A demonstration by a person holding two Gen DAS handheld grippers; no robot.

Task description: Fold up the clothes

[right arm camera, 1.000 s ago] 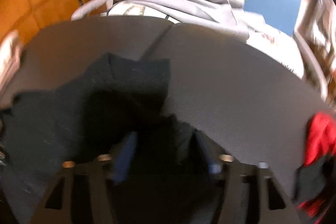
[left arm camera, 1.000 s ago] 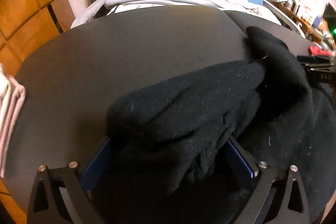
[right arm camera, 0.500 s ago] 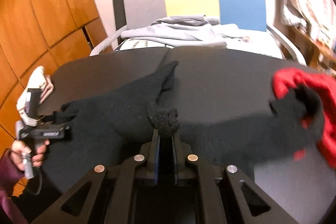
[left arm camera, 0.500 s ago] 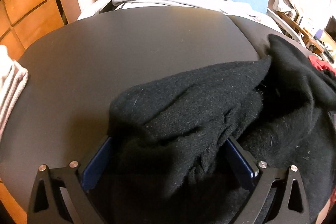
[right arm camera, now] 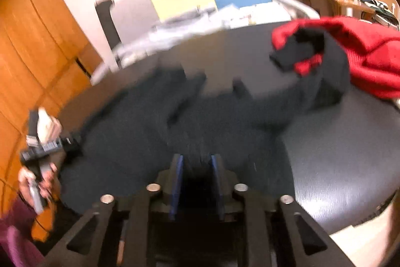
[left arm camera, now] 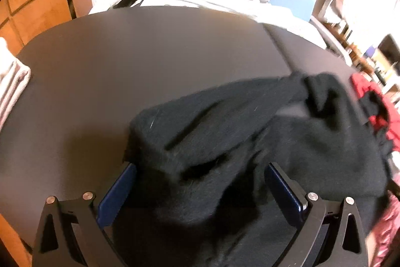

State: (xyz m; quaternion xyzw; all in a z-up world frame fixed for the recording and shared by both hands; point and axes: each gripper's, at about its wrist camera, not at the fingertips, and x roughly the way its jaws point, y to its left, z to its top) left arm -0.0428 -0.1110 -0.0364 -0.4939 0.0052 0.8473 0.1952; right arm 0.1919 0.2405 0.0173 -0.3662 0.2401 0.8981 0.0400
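Spreading the black sweater [left arm camera: 250, 142] flat on the dark round table [left arm camera: 125, 61], judging by the stretch between both tools. Keeping the left gripper [left arm camera: 200, 182] wide apart, fabric bunched loosely between its blue pads, no pinch visible. Holding tension gently from the right gripper [right arm camera: 196, 167], pads narrowly spaced with knit between; firmly clamped or not, cannot tell through the blur. Avoiding the red garment [right arm camera: 355, 51] touching the far sleeve. Versus 0.5 s ago: right pads parting slightly, right view tilting and blurring, sweater lying flatter.
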